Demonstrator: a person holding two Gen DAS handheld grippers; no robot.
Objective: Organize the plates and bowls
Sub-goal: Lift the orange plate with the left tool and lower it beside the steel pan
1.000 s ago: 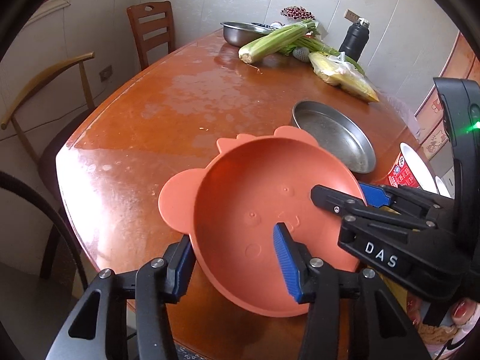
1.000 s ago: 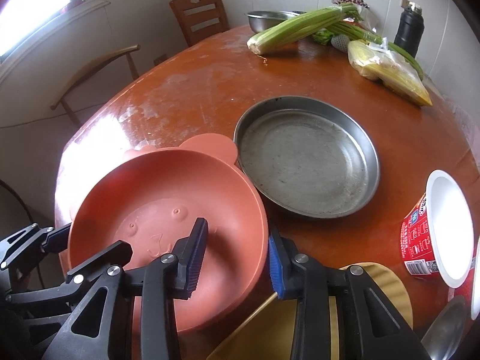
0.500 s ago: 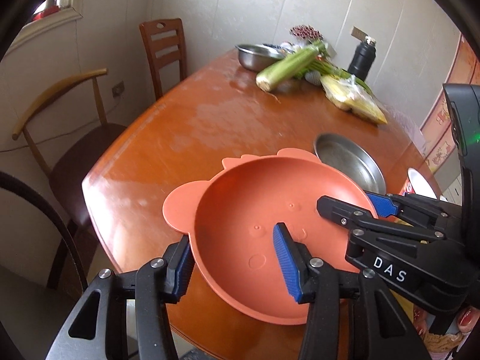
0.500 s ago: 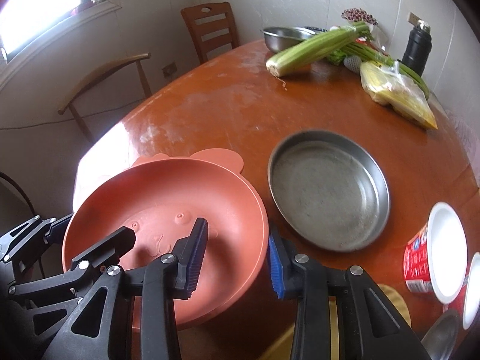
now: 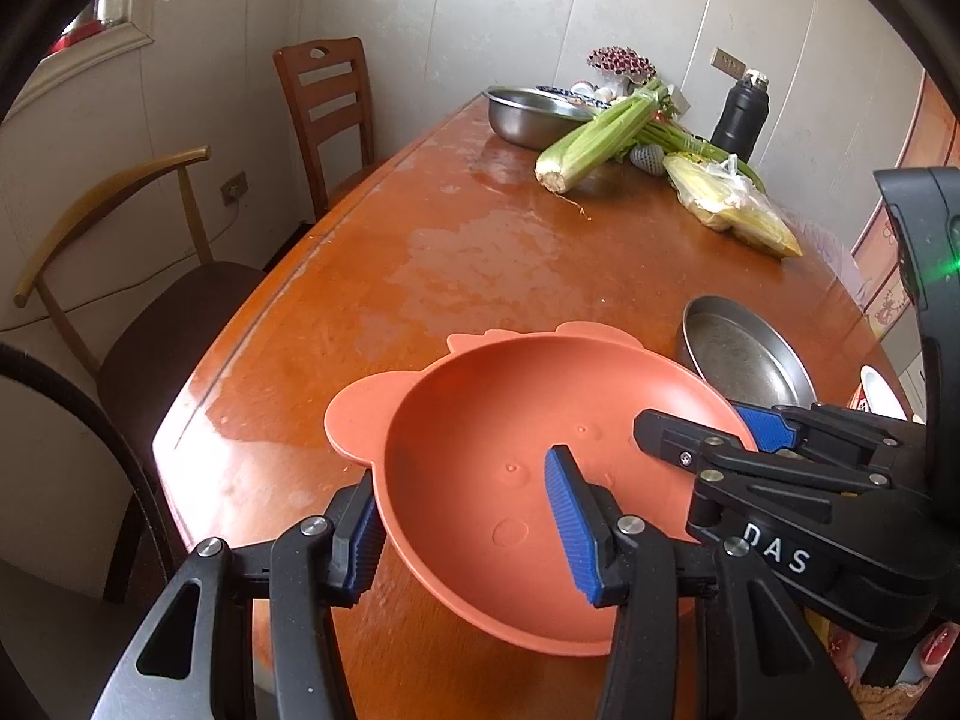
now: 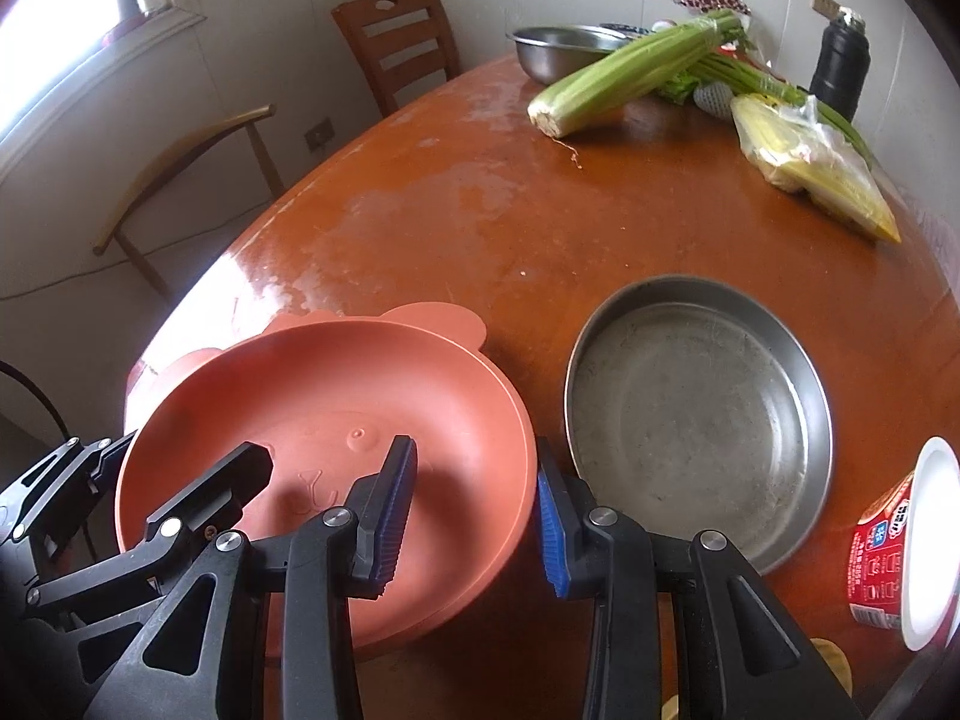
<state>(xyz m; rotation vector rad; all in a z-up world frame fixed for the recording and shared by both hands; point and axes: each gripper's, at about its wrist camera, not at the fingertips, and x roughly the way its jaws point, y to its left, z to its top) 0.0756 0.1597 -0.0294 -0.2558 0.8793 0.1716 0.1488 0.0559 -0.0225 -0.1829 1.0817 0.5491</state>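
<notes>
Orange-brown wood, the table [image 6: 480,228] lies under both claws and carries everything else. Steel pan [image 6: 699,420]: it sits just right of your right gripper [image 6: 474,495], empty, and looks the likely nest for the bowl; that is a judgement from the task. Terracotta bear-eared bowl [image 5: 540,468]: you hold it between the two claws, raised and tipped. Your left gripper [image 5: 468,537] straddles the near-left rim, one pad [image 5: 366,540] outside, one inside, pinching the wall. Your right gripper pinches the opposite rim, one pad [image 6: 393,504] inside and one outside, jaws nearly together. To do this well, keep both pinches equal, carry the bowl level toward the pan, and lower it centred before letting go. Red cup [image 6: 888,564]: it stands just beyond the pan, so mind it.
</notes>
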